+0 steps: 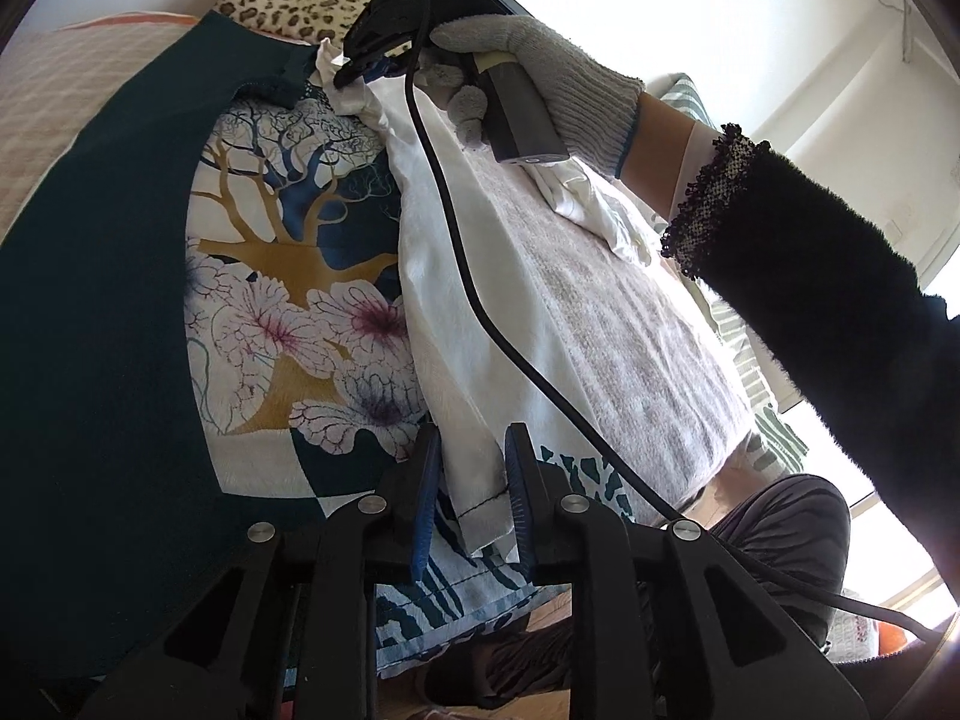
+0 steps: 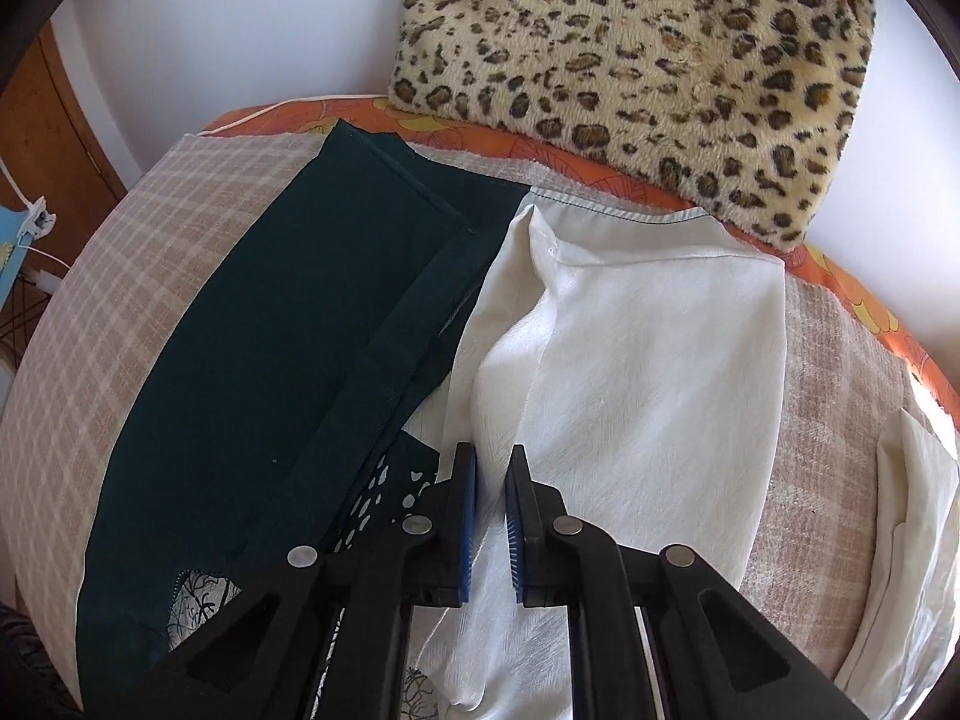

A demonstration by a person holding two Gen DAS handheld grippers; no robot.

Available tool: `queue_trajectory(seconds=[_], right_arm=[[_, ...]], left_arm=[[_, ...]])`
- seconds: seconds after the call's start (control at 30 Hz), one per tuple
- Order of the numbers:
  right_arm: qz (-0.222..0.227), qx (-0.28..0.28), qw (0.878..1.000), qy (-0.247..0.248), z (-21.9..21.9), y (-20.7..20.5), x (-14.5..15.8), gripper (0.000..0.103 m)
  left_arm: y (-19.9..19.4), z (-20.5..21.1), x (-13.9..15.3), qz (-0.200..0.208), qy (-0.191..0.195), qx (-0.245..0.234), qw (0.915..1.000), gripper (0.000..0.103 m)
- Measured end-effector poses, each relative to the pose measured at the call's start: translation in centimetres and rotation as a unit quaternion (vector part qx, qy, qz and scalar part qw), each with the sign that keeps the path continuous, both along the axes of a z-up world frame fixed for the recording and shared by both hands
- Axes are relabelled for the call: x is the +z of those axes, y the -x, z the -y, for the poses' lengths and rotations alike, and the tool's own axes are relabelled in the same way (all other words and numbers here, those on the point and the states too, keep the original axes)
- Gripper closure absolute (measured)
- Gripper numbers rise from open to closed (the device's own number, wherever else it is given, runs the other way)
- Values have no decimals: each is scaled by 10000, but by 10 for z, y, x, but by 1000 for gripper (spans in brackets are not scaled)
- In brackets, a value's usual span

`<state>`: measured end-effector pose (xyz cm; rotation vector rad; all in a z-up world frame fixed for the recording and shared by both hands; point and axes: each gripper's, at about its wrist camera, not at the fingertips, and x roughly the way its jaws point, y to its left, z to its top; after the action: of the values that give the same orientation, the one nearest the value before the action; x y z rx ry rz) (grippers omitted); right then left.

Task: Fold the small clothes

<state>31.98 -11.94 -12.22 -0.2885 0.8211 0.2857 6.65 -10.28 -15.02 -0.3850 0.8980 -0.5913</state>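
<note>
While both tongs grip the same pale fabric, the step in hand looks like carrying one edge of the garment across to make a fold. Nearest in the left wrist view, the left tongs [image 1: 469,483] stand narrowly parted with a hemmed corner of the white cloth [image 1: 474,324] caught between the blue pads [image 1: 425,498]; that corner is lifted off the printed garment [image 1: 282,276] lying just to their left. Farther out along the same strip, the right tongs [image 1: 354,69] pinch its far end, held by a gloved right hand [image 1: 540,69] with a black cable [image 1: 480,300] trailing back over the cloth. The white strip runs taut between the two.

In the right wrist view the right tongs [image 2: 491,516] are nearly closed with white fabric [image 2: 606,360] passing between the pads; whether they bite firmly I cannot tell from there. Beyond and left of them lies the dark green panel [image 2: 270,360] on a plaid-covered bed [image 2: 120,312], then a leopard-print cushion [image 2: 630,60] at the far side.

Next, I judge, both ends should travel together, kept level and taut, and be laid down squarely over the green side.

Only the left view shows the hand, cable and flower print; only the right view shows the cushion fully, the far hem and a second pale piece [image 2: 912,540] off to the right.
</note>
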Motion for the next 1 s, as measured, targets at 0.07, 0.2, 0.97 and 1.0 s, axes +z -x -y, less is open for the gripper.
queue_trajectory(seconds=[0.07,0.2,0.97,1.0], right_arm=[[10,-4,10000,-10,0,0,0,99],[10,-25,9998,-197,8,2,3,102],[135,-170,9997,-118,-11,-24,29,67],[148,-232,9996,-28,-13,-31,28,68]], left_arm=[[-3,4,-2,29,-107,11,9999,97],[-3,-4,-5,-7,19,33,10000,101],[19,-3,0,131,-121,-126,9998,102],[18,-3,1,141,-126,-123,9997,102]])
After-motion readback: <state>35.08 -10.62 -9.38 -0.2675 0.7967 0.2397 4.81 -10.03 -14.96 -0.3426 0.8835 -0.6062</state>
